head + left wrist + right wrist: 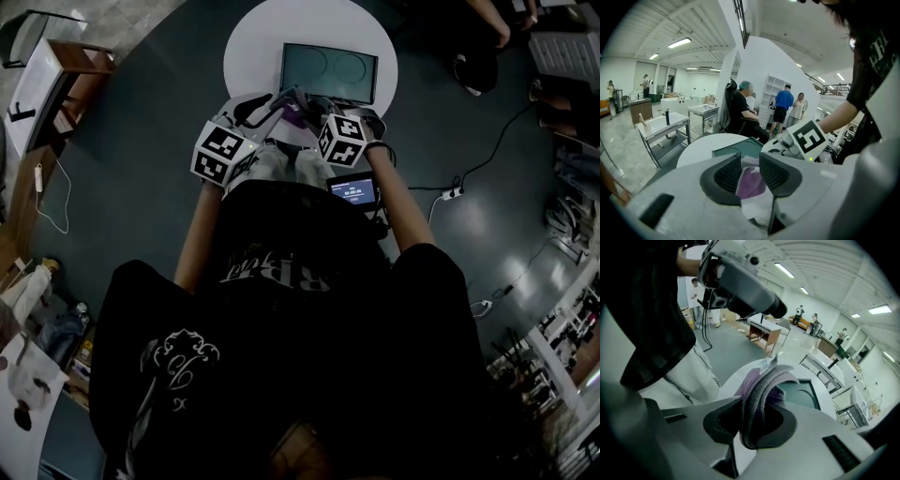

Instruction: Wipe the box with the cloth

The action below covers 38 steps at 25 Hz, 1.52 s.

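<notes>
Left hand-held gripper (750,169) and right hand-held gripper (753,420) both clamp the cloth (761,380). Next, we reckon, it goes down onto the box (329,72) ahead.

Round white bench (251,45) stands on dark grey floor (141,187). 1 flat teal-green box (328,73) lies on it, 2 circles marked on top.

I've got a dark blue-grey floor (141,187) under a round white tabletop (253,37), a power strip (453,192) on the floor to my right, white workbenches (663,125) and a white shelf unit (774,91) further off, and strip lights (679,43) glowing on the ribbed white ceiling.
</notes>
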Tool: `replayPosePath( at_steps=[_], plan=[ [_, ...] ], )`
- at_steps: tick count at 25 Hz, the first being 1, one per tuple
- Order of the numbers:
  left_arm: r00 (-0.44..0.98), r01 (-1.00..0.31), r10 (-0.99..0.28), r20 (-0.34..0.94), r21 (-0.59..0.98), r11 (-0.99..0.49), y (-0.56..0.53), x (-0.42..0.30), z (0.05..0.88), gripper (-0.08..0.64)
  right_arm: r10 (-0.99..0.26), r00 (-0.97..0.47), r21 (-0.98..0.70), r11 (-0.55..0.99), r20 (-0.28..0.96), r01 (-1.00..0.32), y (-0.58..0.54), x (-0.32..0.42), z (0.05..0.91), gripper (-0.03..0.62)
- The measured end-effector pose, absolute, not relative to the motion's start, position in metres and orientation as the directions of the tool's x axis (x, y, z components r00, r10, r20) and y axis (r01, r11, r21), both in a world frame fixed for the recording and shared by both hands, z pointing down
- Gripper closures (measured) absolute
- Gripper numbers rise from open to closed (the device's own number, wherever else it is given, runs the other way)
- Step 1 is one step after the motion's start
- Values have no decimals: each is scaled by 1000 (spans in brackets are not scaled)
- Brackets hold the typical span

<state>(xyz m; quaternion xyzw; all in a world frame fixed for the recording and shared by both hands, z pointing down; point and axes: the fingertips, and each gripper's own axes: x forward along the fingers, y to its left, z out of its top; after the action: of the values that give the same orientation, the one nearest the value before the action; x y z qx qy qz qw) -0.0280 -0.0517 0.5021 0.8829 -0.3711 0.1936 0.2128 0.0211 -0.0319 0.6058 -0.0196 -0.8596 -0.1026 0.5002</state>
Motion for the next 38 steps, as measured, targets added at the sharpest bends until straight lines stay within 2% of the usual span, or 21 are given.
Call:
replayPosePath(
  at_steps=[5, 16, 38],
  plan=[
    [654, -736, -571, 496, 241, -633, -48, -27, 502, 430, -85, -370, 169, 965, 925, 200, -32, 21, 639, 535],
    [686, -699, -526, 503, 254, -669, -44, -19, 511, 430, -128, -288, 141, 990, 949, 24, -47, 61, 652, 535],
    [780, -548, -383, 494, 245, -800, -64, 56, 509, 430, -144, -163, 95, 955, 976, -281, -66, 208, 656, 535]
  ],
)
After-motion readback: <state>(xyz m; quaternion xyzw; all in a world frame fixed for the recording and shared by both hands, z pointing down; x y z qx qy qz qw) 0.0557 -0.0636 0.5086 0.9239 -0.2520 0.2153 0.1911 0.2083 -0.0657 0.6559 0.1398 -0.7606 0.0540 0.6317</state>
